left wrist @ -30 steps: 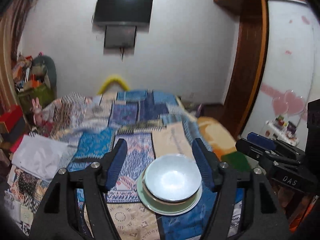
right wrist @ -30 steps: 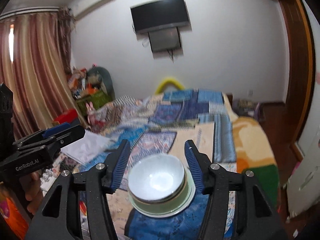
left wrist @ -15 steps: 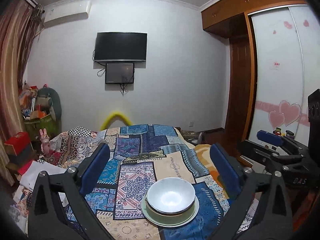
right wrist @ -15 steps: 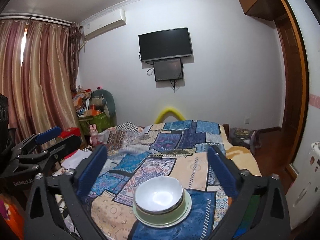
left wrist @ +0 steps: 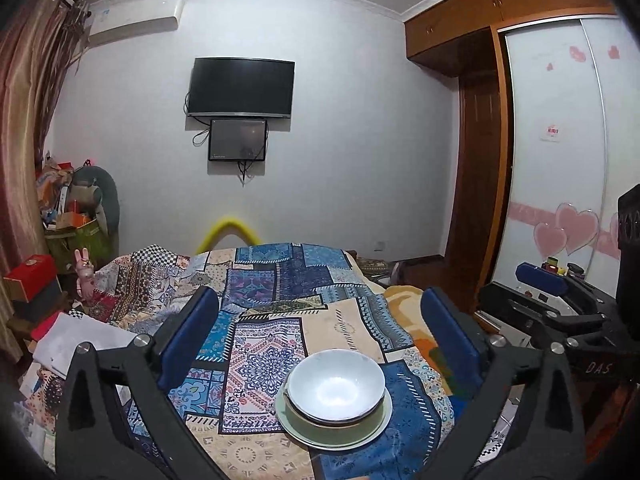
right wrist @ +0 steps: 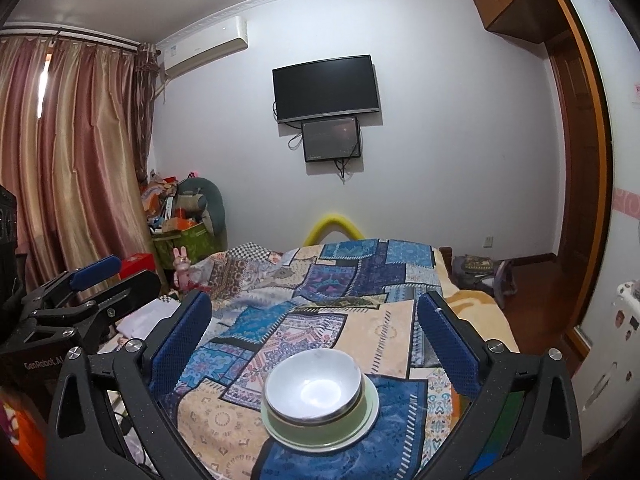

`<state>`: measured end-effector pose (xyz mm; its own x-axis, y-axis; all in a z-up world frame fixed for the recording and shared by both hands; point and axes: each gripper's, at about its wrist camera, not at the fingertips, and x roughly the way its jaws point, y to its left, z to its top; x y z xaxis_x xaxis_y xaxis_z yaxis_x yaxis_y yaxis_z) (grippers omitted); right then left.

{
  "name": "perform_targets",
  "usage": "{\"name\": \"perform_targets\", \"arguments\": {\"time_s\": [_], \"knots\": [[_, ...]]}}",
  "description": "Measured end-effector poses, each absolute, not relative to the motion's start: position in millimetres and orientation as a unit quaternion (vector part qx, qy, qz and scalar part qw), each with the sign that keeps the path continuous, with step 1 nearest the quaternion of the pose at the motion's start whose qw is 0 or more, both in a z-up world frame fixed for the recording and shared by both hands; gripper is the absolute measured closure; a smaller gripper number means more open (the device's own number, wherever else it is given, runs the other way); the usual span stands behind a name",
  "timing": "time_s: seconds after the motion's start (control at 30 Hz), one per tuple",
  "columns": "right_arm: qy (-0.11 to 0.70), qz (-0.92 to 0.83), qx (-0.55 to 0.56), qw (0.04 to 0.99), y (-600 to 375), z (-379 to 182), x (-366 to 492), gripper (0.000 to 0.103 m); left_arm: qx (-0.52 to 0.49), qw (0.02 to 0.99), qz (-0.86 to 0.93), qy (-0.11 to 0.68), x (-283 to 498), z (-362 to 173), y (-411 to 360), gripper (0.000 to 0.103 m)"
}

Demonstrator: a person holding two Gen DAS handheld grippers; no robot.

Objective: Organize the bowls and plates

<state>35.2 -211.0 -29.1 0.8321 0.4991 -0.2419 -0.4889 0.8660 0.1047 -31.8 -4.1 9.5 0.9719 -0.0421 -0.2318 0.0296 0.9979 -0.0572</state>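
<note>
A white bowl (left wrist: 337, 387) sits nested in a stack on a pale green plate (left wrist: 335, 432) on the patchwork cloth. The same white bowl (right wrist: 313, 385) and green plate (right wrist: 320, 426) show in the right wrist view. My left gripper (left wrist: 320, 336) is open wide and empty, held above and behind the stack. My right gripper (right wrist: 314, 332) is open wide and empty too, also back from the stack. The right gripper shows at the right edge of the left wrist view (left wrist: 560, 304); the left gripper shows at the left edge of the right wrist view (right wrist: 80, 292).
The patchwork cloth (left wrist: 280, 304) covers a bed-like surface. A white folded cloth (left wrist: 76, 344) lies at its left. Cluttered boxes and bags (left wrist: 72, 216) stand at the far left; a wooden wardrobe (left wrist: 480, 184) stands at the right. A TV (left wrist: 242, 87) hangs on the back wall.
Both grippers opened from narrow to wide and drew back and up from the bowl stack. The stack stayed in place on the cloth.
</note>
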Motion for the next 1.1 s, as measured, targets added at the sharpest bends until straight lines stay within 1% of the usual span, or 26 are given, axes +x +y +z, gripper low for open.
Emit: {"name": "perform_targets", "arguments": {"time_s": [1.1], "knots": [[0.128, 0.261, 0.020, 0.957, -213.7, -26.2, 31.8, 0.000, -0.040, 0.991, -0.021, 0.128, -27.4, 3.0, 0.3, 0.000]]}}
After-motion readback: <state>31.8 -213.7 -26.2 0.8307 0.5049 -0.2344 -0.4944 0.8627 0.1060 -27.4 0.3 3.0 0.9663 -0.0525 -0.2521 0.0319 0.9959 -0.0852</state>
